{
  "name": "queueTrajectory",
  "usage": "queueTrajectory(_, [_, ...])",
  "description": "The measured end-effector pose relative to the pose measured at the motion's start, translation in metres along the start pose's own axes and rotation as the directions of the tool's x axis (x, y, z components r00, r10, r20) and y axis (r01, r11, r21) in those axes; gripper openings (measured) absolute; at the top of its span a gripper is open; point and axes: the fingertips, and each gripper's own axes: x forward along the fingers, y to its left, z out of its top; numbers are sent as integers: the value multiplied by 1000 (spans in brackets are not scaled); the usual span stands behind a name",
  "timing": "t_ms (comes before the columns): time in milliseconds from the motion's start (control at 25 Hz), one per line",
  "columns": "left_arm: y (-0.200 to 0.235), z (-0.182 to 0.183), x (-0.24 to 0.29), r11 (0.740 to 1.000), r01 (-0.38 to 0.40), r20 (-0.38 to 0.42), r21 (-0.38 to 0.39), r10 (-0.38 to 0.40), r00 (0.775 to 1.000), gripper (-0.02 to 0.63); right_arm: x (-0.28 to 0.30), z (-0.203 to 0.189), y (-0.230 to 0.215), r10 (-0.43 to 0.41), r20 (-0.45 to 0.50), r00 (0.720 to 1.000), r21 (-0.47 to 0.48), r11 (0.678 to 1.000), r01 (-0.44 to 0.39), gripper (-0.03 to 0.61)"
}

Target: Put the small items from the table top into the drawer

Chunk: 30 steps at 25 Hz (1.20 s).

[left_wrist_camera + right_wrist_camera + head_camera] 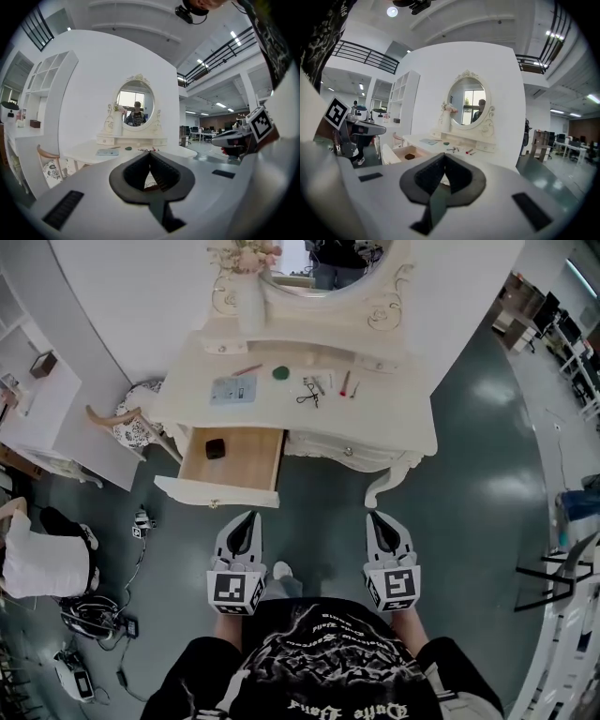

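Hanging back, left tongs (246, 521) and right tongs (380, 521) pressed together, empty; drawer (251, 463) just ahead sits open for the scissors (309, 396) beyond.

The tabletop (394, 399) is cream white, the drawer (246, 463) pale wood inside, the block (215, 448) in it black. The disc (280, 373) is green, the card (232, 388) pale blue, the stick (345, 382) red. The left tool (248, 519) and right tool (380, 519) are light grey with black-and-white square markers.

Right tool (444, 156) closed, empty, facing dressing table (414, 138).
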Motion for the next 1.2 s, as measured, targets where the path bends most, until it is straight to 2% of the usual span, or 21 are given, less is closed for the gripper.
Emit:
queueTrajectory(240, [26, 10, 24, 998, 48, 1, 27, -48, 999, 15, 27, 13, 2, -50, 2, 999, 13, 999, 49, 11])
queueTrajectory(520, [48, 15, 40, 997, 73, -5, 33, -73, 997, 15, 53, 10, 14, -56, -48, 997, 25, 998, 57, 11])
queueTrajectory(880, [64, 11, 37, 998, 61, -18, 25, -60, 998, 15, 60, 5, 19, -59, -68, 996, 48, 997, 62, 11])
queueTrajectory(1200, [72, 3, 32, 1000, 8, -30, 15, -7, 1000, 15, 70, 0, 21, -24, -76, 997, 36, 999, 27, 11])
